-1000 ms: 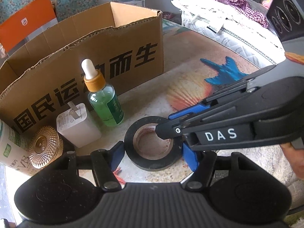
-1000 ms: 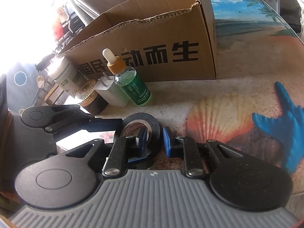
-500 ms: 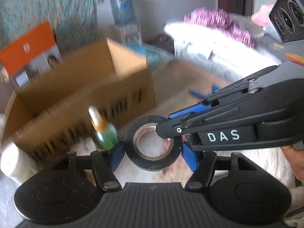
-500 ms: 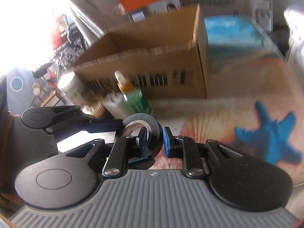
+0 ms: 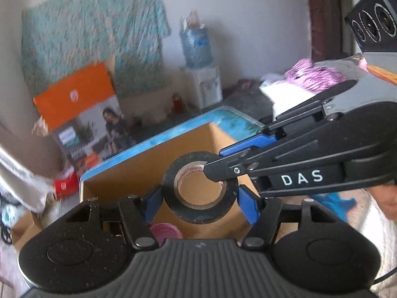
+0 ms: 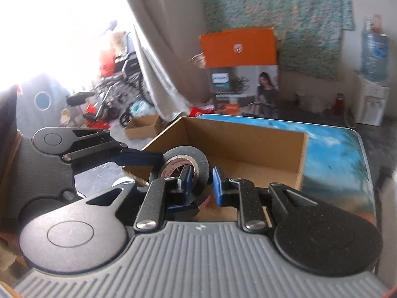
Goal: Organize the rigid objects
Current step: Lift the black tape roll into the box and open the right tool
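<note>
A black tape roll [image 5: 171, 186] hangs in the air above the open cardboard box [image 5: 139, 173]. My left gripper [image 5: 199, 198] is shut on it, with a blue pad pressed on each outer side. My right gripper [image 5: 215, 161] comes in from the right and pinches the ring's wall, one finger through the hole. In the right wrist view the tape roll [image 6: 188, 156] sits between the pads of the right gripper [image 6: 202, 182]. One of the left gripper's fingers [image 6: 139, 157] reaches it from the left. The box [image 6: 248, 146] lies just beyond. A pink object [image 5: 163, 231] shows inside the box.
The box stands on a glass table with a beach print [image 6: 335, 154]. Behind it on the floor are an orange carton [image 6: 238, 47] and a water dispenser [image 6: 369, 99]. A pile of cloth [image 5: 310, 77] lies at the right. A curtain [image 6: 153, 74] hangs at the left.
Both grippers have risen together with the tape roll, from the tabletop to above the box. The dropper bottle, charger and gold lid have dropped out of view.
</note>
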